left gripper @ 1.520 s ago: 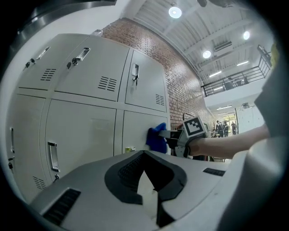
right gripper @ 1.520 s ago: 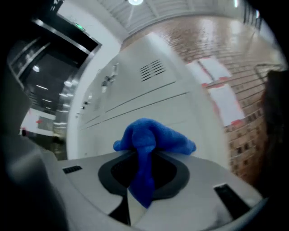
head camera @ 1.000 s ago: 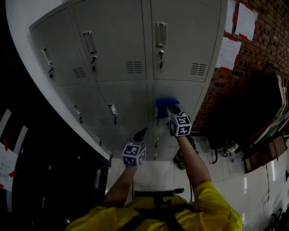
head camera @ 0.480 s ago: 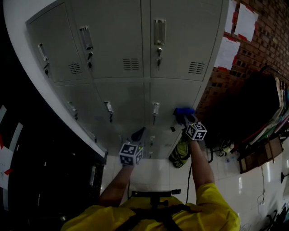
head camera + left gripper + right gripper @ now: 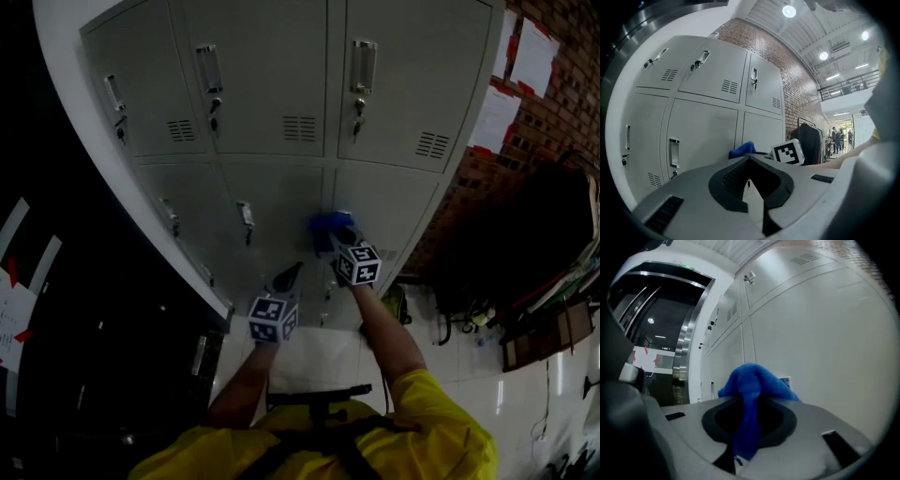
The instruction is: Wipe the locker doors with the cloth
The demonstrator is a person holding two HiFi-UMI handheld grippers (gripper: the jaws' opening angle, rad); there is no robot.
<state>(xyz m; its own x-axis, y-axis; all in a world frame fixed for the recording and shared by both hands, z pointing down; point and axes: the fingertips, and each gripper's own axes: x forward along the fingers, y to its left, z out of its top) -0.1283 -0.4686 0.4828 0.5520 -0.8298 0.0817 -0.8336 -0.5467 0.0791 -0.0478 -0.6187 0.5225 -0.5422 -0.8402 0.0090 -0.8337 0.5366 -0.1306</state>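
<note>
A bank of grey metal lockers [image 5: 281,84] fills the upper head view. My right gripper [image 5: 330,232] is shut on a blue cloth [image 5: 327,226] and presses it against the lower right locker door [image 5: 389,202]. In the right gripper view the blue cloth [image 5: 752,385] bunches out over the jaws, right against the grey door [image 5: 825,333]. My left gripper [image 5: 287,278] hangs lower, apart from the doors, jaws closed with nothing in them. From the left gripper view the cloth [image 5: 742,149] and the right gripper's marker cube [image 5: 789,151] show ahead.
A brick wall [image 5: 562,75] with paper sheets [image 5: 534,56] stands to the right of the lockers. Dark clothes hang on a rack [image 5: 525,234] at right. A dark glass wall [image 5: 56,309] lies at left. White tiled floor [image 5: 525,394] is below.
My right gripper with the cloth swept right along the lower door, then came back left toward the door's left edge. The left gripper stayed about where it was.
</note>
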